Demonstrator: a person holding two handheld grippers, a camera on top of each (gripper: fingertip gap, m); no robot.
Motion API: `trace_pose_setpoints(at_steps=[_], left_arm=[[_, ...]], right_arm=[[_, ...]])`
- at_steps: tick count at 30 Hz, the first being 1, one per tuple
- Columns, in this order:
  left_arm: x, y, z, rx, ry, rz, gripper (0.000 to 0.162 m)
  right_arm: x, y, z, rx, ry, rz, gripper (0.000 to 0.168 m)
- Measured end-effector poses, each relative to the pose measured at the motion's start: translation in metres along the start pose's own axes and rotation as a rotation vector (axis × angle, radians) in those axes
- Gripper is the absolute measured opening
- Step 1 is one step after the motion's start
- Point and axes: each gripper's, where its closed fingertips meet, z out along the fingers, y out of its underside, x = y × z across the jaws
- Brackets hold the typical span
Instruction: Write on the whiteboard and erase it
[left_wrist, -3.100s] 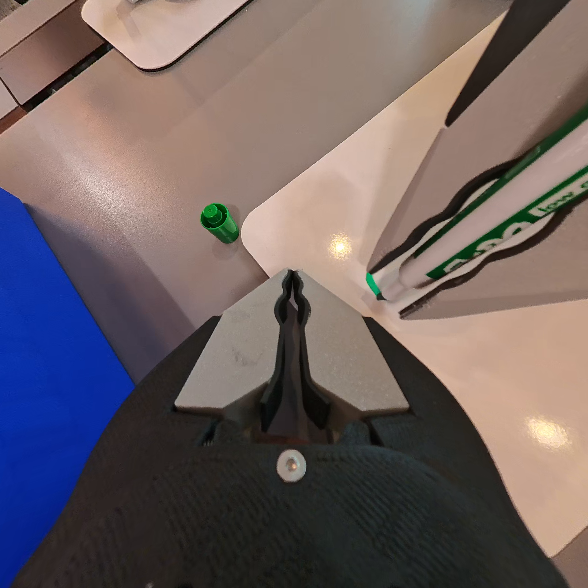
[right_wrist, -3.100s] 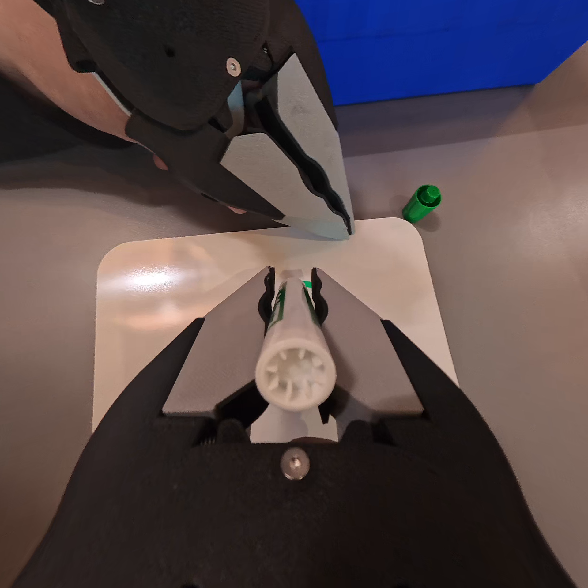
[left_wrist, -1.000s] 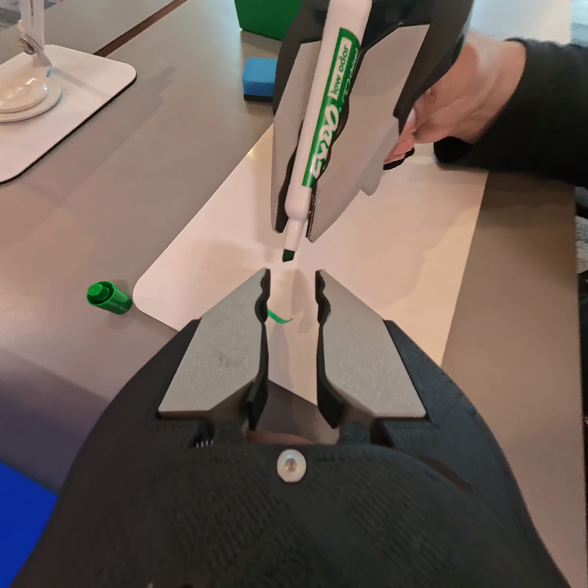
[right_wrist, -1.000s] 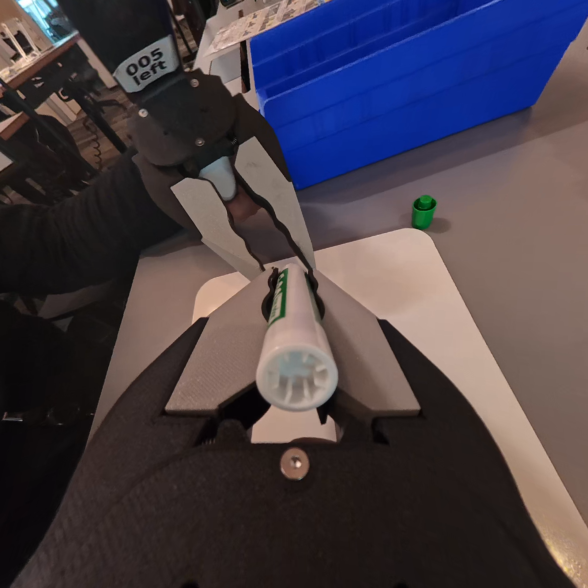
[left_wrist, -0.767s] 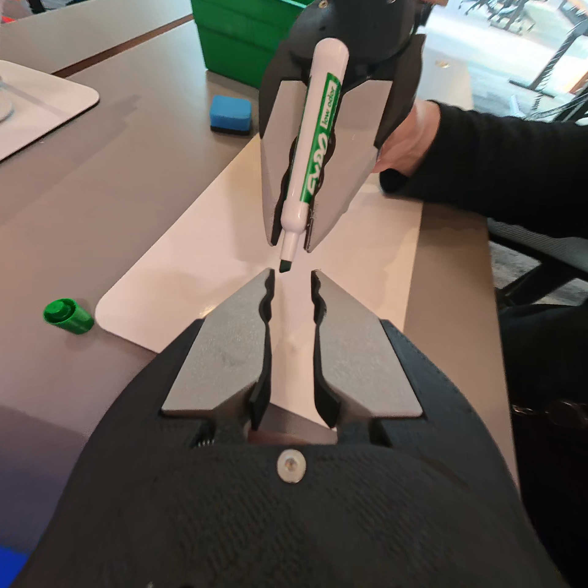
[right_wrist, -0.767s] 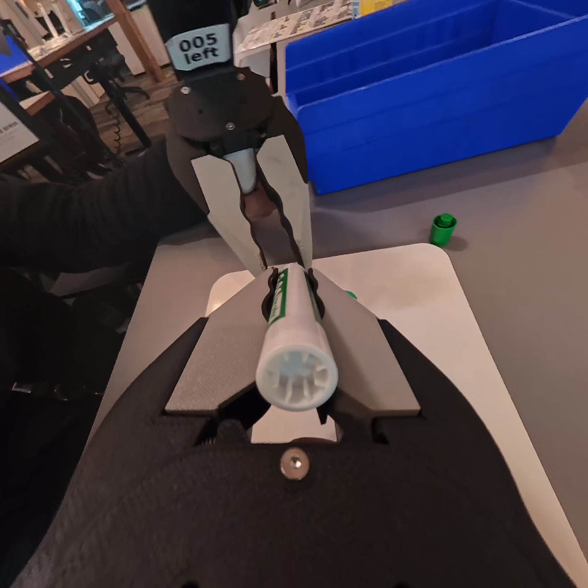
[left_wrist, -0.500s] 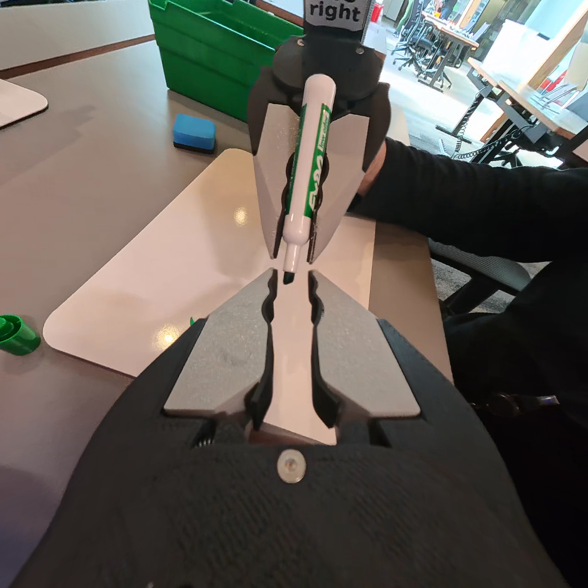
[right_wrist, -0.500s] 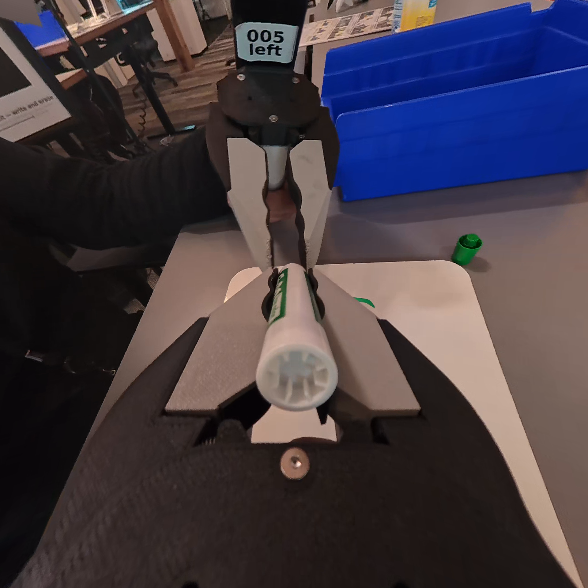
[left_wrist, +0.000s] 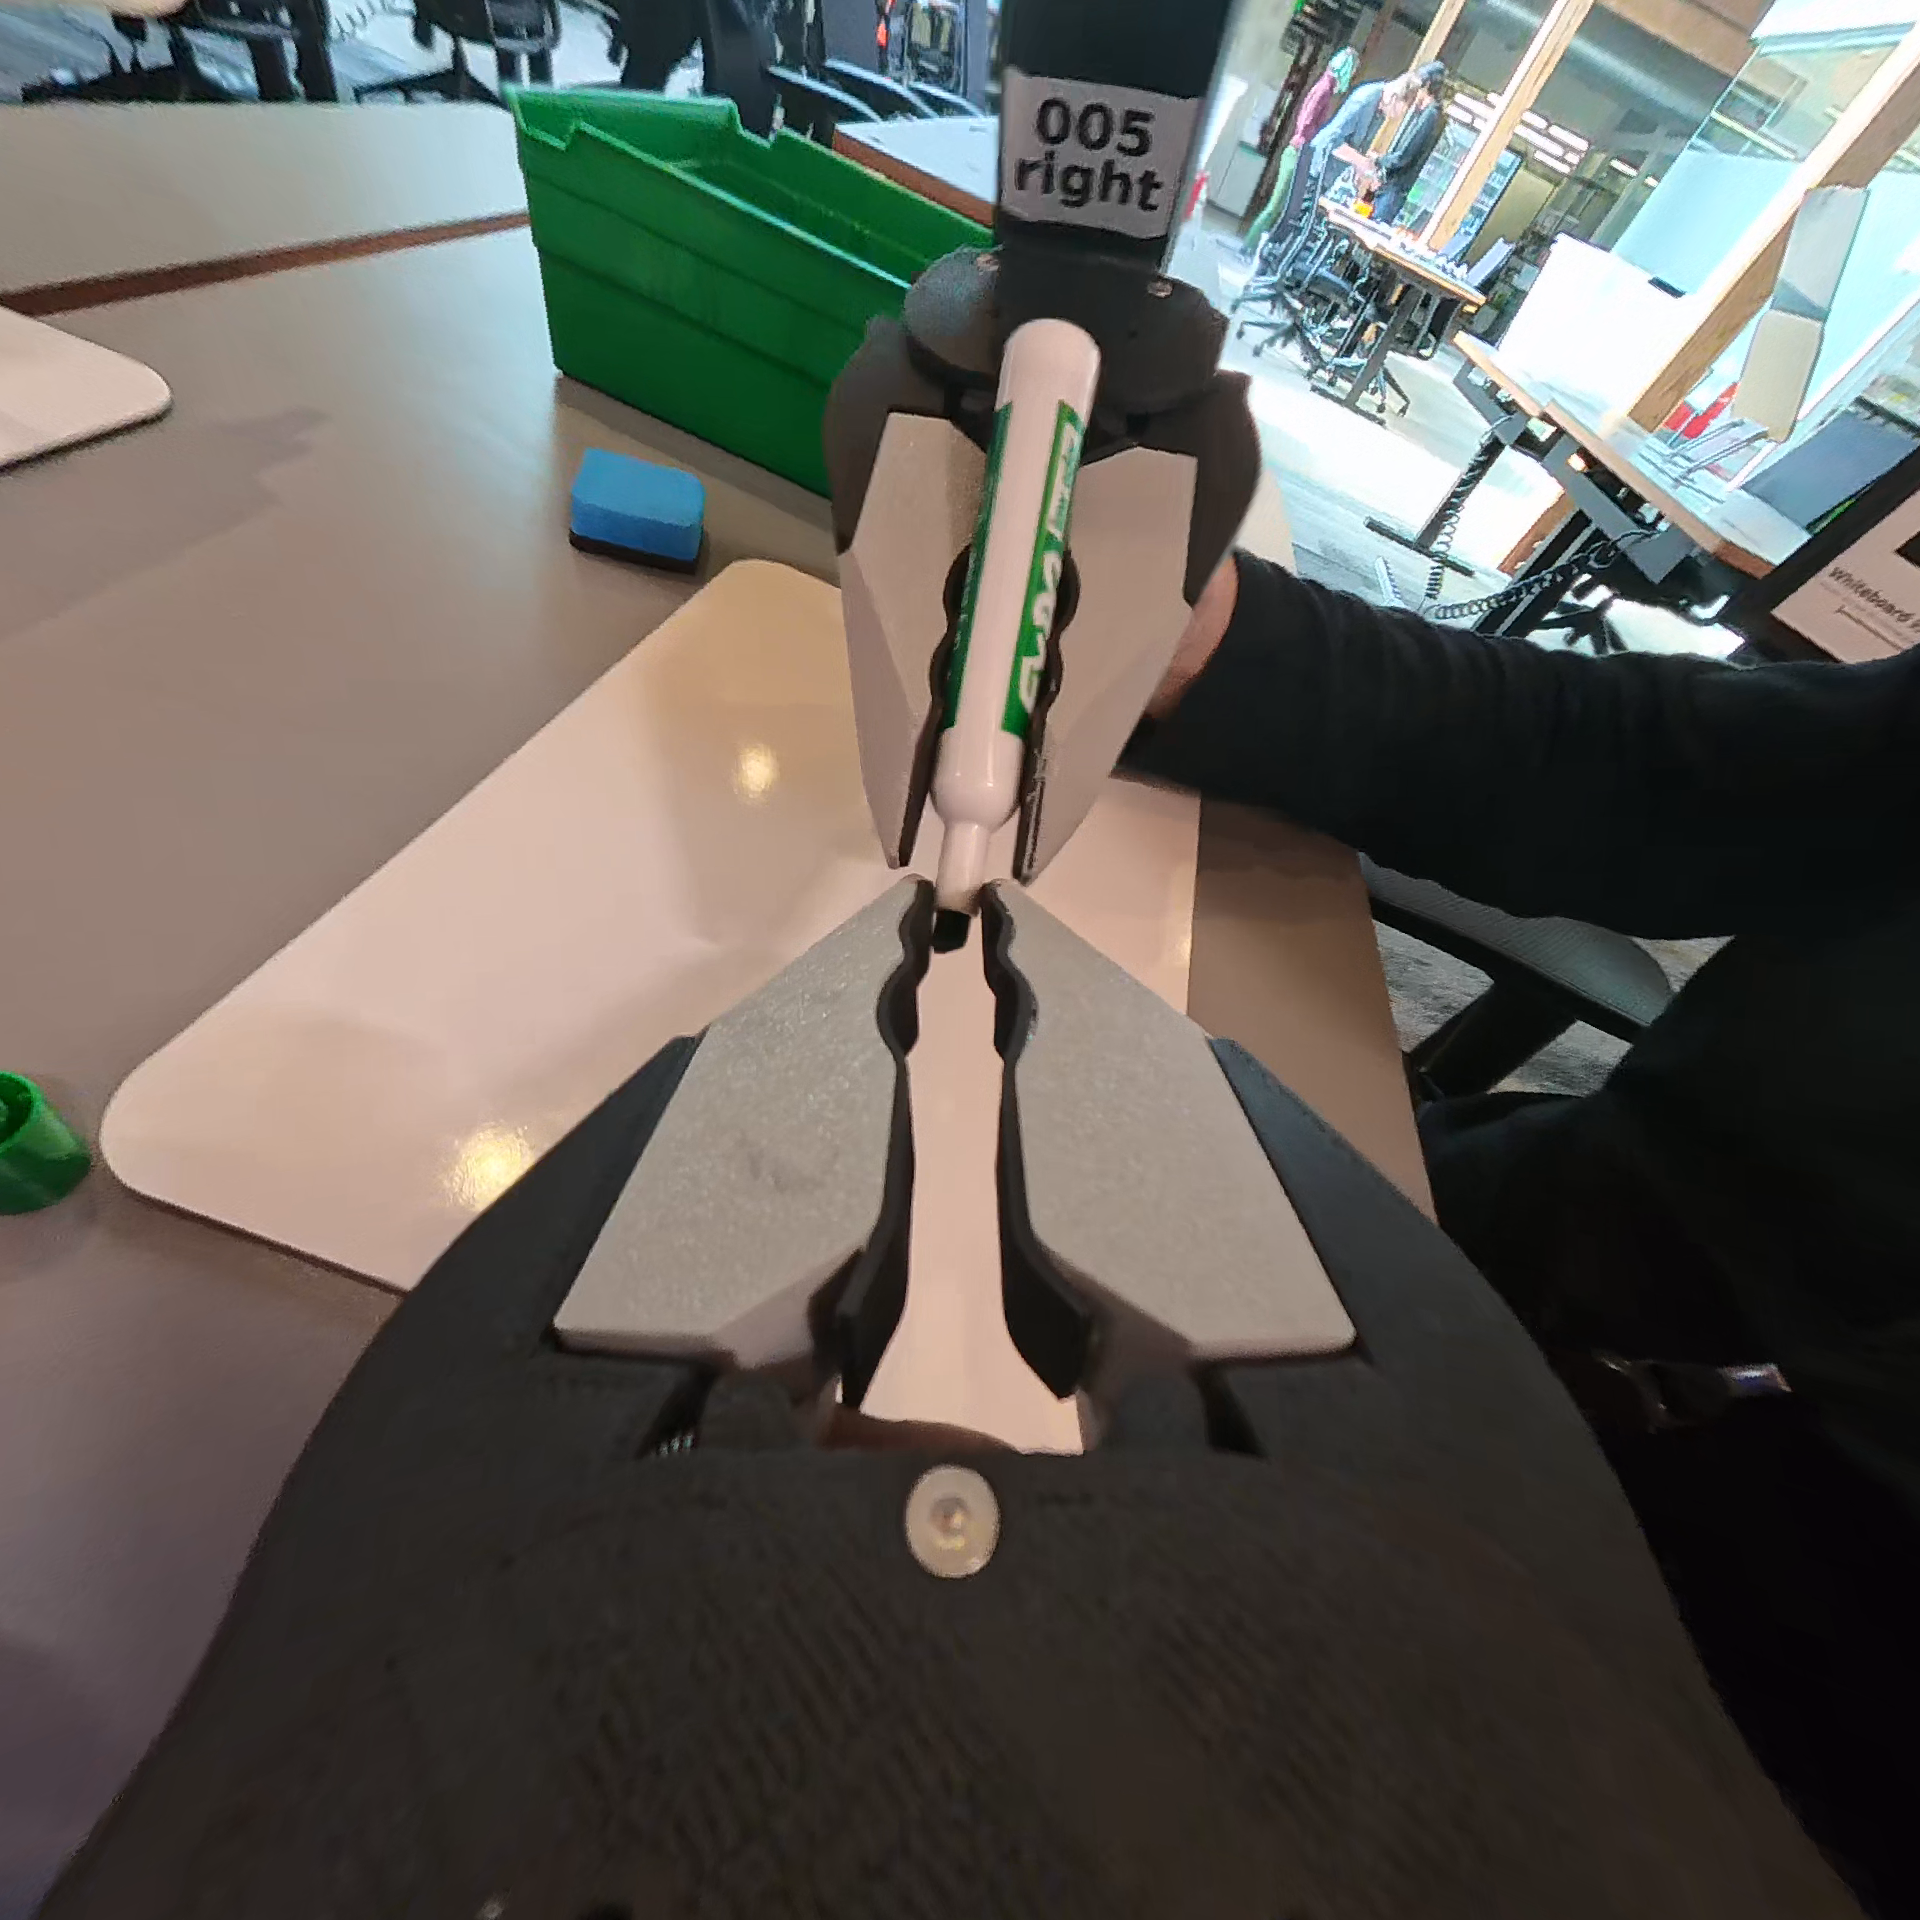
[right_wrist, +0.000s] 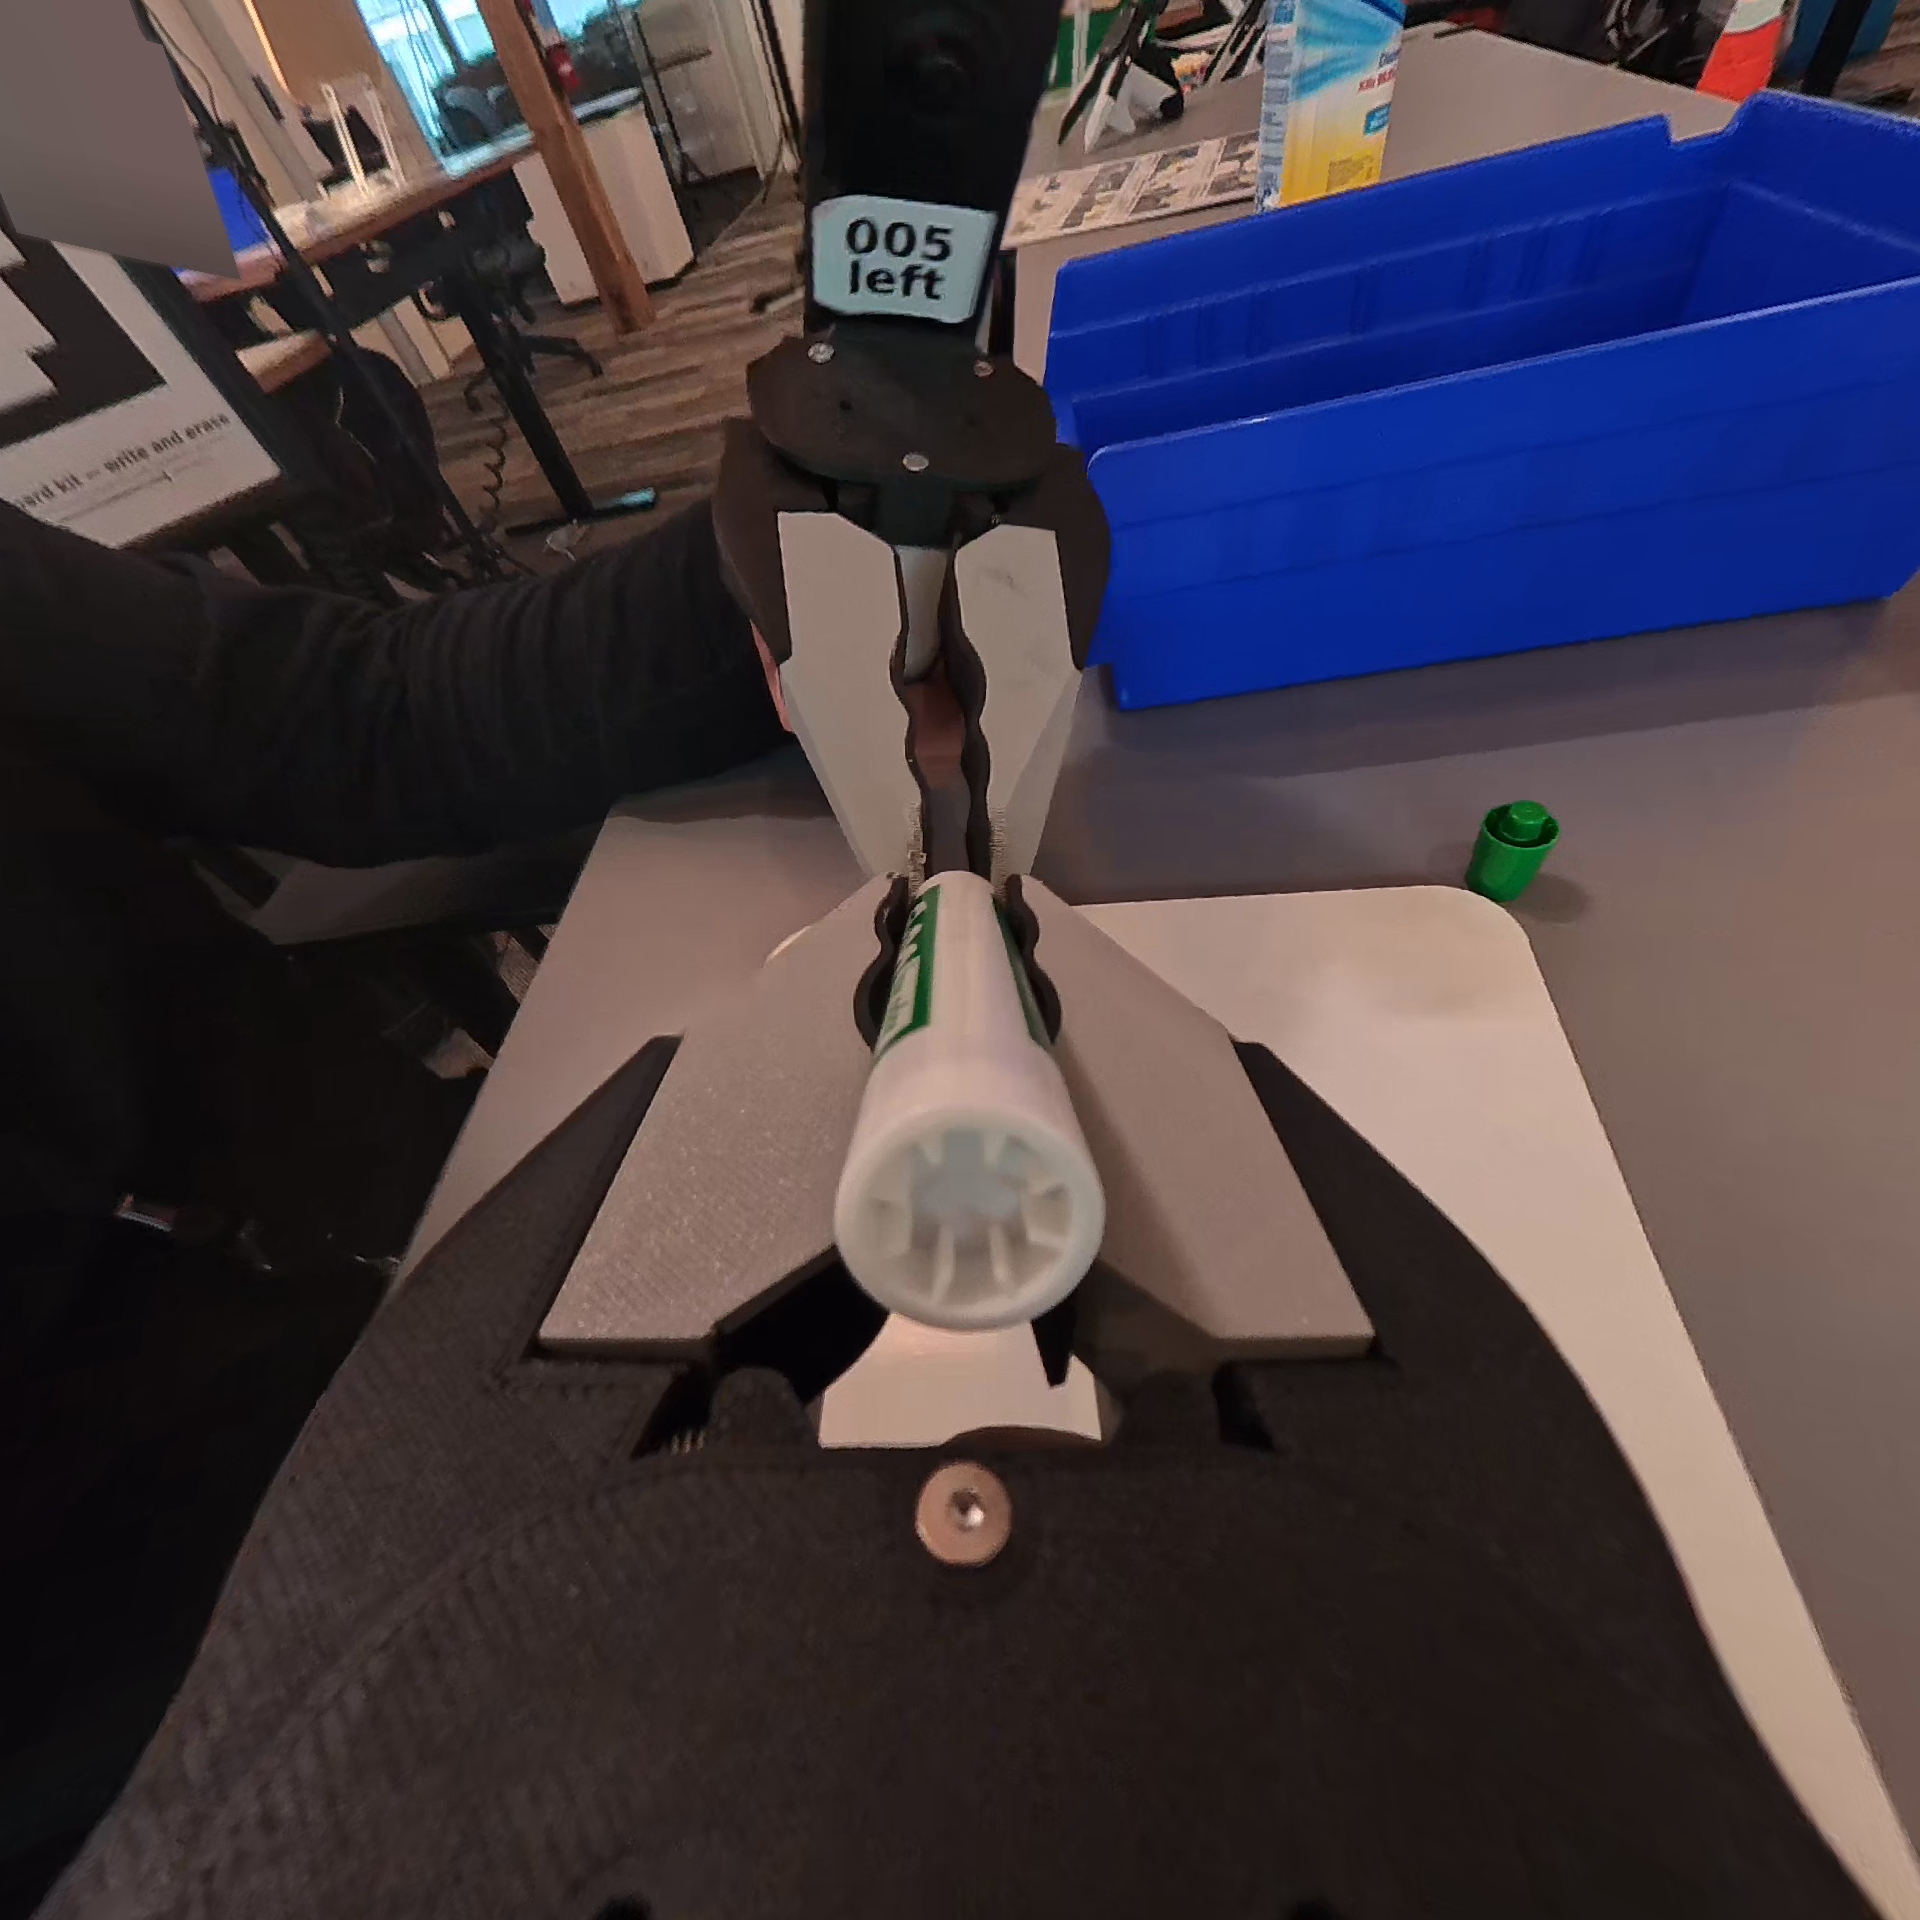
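Facing each other tip to tip above the whiteboard (left_wrist: 540, 935), the two grippers nearly meet. The left gripper (left_wrist: 954, 906) has its jaws a narrow gap apart and grips nothing, though the marker's dark nib sits right between its fingertips. The right gripper (left_wrist: 961, 850) is clamped on the white-and-green marker (left_wrist: 1013, 613), barrel running up between its fingers. The marker's green cap (right_wrist: 1512, 850) lies on the grey table (left_wrist: 312, 582) just off the board's corner. Farther off, a blue eraser (left_wrist: 637, 523) rests beside a green bin (left_wrist: 717, 281); a blue bin (right_wrist: 1507, 416) stands opposite.
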Motion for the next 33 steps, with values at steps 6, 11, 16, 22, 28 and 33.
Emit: trace_pose_setpoints(at_steps=[6, 11, 16, 22, 28, 33], left_arm=[[-0.006, -0.004, 0.001, -0.028, -0.153, 0.197, 0.006], [-0.006, -0.009, 0.003, -0.033, -0.245, 0.354, 0.006], [-0.008, -0.013, 0.005, -0.032, -0.307, 0.419, 0.006], [-0.012, -0.024, 0.002, 0.023, -0.375, 0.462, 0.006], [-0.007, -0.026, 0.007, 0.032, -0.408, 0.569, 0.006], [-0.012, -0.026, 0.010, 0.025, -0.452, 0.587, 0.006]], right_arm=[[0.004, -0.004, -0.002, 0.041, -0.031, 0.147, 0.025], [0.007, -0.010, -0.002, 0.091, -0.048, 0.231, 0.030], [0.010, -0.022, -0.007, 0.184, -0.061, 0.278, 0.031], [0.024, -0.021, -0.009, 0.218, -0.017, 0.353, 0.044], [0.013, -0.030, -0.012, 0.264, -0.092, 0.350, 0.025], [0.017, -0.029, -0.012, 0.250, -0.040, 0.314, 0.025]])
